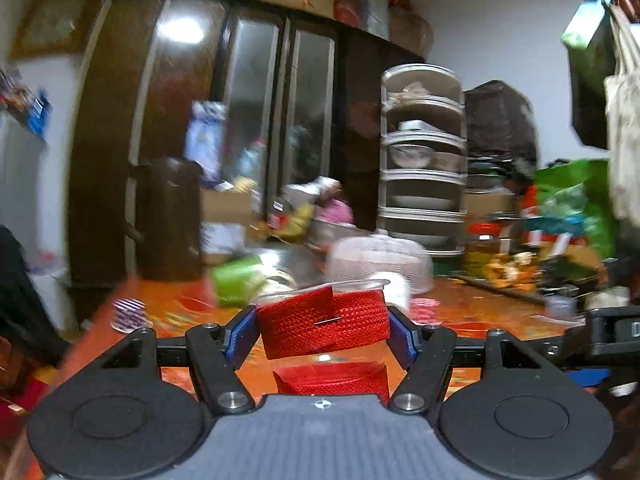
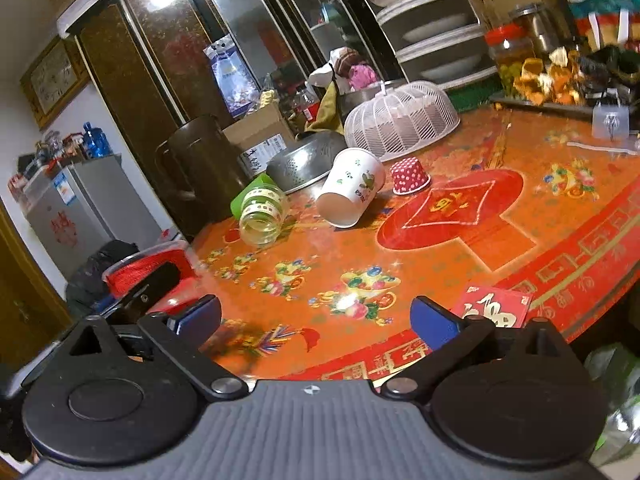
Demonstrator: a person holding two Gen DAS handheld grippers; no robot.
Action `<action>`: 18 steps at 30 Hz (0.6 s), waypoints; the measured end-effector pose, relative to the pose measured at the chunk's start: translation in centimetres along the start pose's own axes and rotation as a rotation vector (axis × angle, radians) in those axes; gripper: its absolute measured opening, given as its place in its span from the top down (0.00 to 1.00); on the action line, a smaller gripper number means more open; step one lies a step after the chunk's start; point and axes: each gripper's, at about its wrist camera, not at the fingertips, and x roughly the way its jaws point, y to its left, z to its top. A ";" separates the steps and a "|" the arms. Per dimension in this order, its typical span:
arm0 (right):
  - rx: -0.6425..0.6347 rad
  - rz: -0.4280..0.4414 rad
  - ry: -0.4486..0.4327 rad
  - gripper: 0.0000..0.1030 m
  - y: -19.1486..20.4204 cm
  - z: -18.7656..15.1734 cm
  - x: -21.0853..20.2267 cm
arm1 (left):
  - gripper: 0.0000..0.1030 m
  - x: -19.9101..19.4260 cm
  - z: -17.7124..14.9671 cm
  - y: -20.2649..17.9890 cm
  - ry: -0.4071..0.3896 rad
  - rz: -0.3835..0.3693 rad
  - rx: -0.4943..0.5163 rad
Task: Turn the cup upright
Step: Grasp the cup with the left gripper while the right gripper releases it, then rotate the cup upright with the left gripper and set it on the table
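The left gripper (image 1: 322,334) has its blue-padded fingers (image 1: 240,336) pressed against both sides of a clear plastic cup wrapped in a red woven band (image 1: 323,328). The cup stands rim-up between the pads, raised above the orange, flower-patterned tablecloth (image 1: 168,312) of the table; a second red band shows through its clear lower wall. In the right wrist view the same cup (image 2: 148,268) appears at the left edge, partly hidden behind the left gripper's black frame, off the near-left side of the table.

The right gripper (image 2: 316,322) hangs over the near edge of the table with its blue-padded fingers (image 2: 434,322) spread wide and nothing between them. Below it lie the tablecloth (image 2: 460,280) and a red paper envelope with a gold character (image 2: 496,308), which sits near the right finger at the table's edge.

Farther back on the table, a white paper cup printed with leaves (image 2: 352,194) lies tipped on its side, mouth toward the camera. Just beside it to the right, a small red cup with white polka dots (image 2: 410,176) stands upside down. To the left, a clear glass jar with a green lid (image 2: 262,214) lies on its side. Behind these sit a metal colander (image 2: 304,164) and a white mesh food cover (image 2: 400,120), with a dark wooden cabinet (image 2: 160,80) against the wall. The left wrist view is blurred beyond the cup
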 end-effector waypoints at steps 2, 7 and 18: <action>-0.015 -0.002 -0.011 0.01 0.1 -0.4 0.1 | 0.32 0.1 -0.5 -0.5 -0.006 0.022 0.007; -0.013 -0.014 -0.048 0.01 -0.3 -1.0 -0.5 | 0.32 0.2 -1.5 -1.5 0.042 0.053 0.058; -0.015 -0.018 -0.093 0.01 -0.9 -1.9 -1.5 | 0.32 -1.0 -2.5 -1.7 0.014 0.043 0.108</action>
